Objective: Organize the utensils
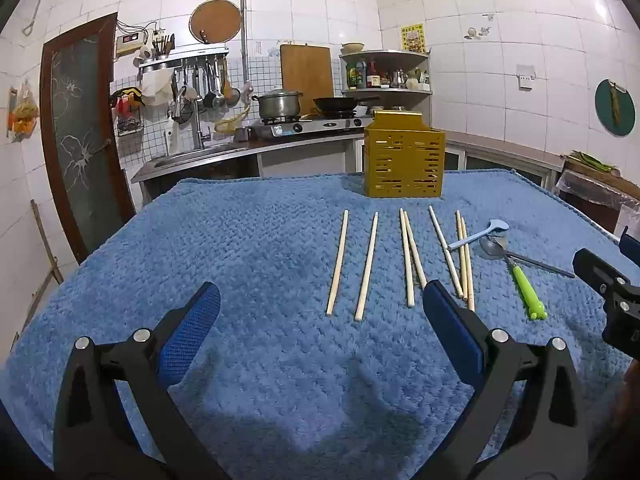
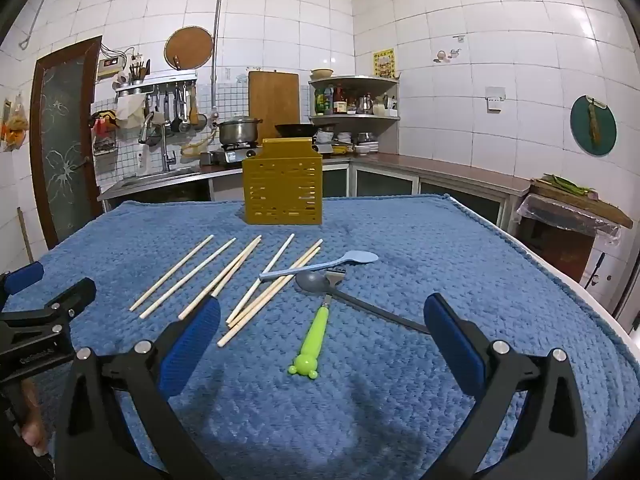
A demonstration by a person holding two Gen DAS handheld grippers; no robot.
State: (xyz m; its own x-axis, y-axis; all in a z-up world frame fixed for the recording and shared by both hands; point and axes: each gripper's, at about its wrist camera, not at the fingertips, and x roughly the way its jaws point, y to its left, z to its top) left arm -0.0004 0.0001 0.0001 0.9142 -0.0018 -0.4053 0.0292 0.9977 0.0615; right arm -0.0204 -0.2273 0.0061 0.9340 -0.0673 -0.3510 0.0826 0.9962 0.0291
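Wooden chopsticks (image 1: pixel 370 266) lie light, stiff, slippery; I'd pinch mid-shaft, my left gripper (image 1: pixel 320 312) and right gripper (image 2: pixel 322 320) spread wide, empty.

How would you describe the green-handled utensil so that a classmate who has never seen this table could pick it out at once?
Start at the yellow slotted holder standing on the blue towel, then look nearer, past the wooden chopsticks to the spoons. The green-handled utensil lies there. Only it has a bright green handle ending in a small bear-shaped head.
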